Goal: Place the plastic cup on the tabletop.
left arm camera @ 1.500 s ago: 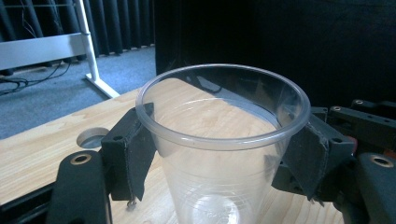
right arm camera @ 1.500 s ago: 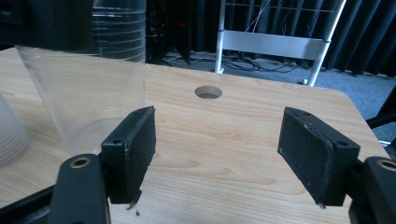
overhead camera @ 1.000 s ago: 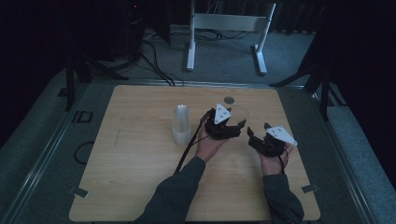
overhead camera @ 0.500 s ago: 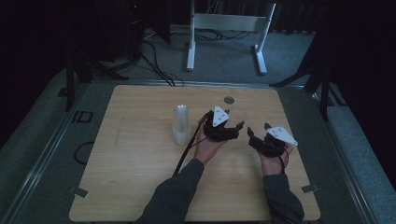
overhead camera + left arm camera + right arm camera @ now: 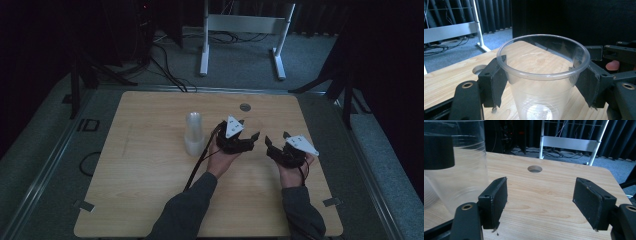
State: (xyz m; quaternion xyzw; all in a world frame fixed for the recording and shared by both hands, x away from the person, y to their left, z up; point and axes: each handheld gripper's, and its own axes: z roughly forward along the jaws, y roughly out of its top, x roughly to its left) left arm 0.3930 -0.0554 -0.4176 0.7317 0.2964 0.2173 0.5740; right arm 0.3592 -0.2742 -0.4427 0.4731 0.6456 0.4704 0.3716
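A clear plastic cup (image 5: 541, 62) stands upright between the black jaws of my left gripper (image 5: 544, 75), which press on its wall just under the rim. In the high view my left gripper (image 5: 249, 129) is right of the table's middle, and the cup in it is barely visible. A stack of clear cups (image 5: 194, 135) stands just to its left. My right gripper (image 5: 276, 138) is close beside the left one and stands open. In the right gripper view its jaws (image 5: 540, 202) have only bare wood between them, and the held cup (image 5: 456, 170) is at the left.
The wooden table (image 5: 150, 165) has a round hole (image 5: 245, 107) near its far edge, also seen as a hole (image 5: 534, 169) beyond the right jaws. A white metal stand (image 5: 240, 25) is on the grey floor behind the table. Cables lie at the back left.
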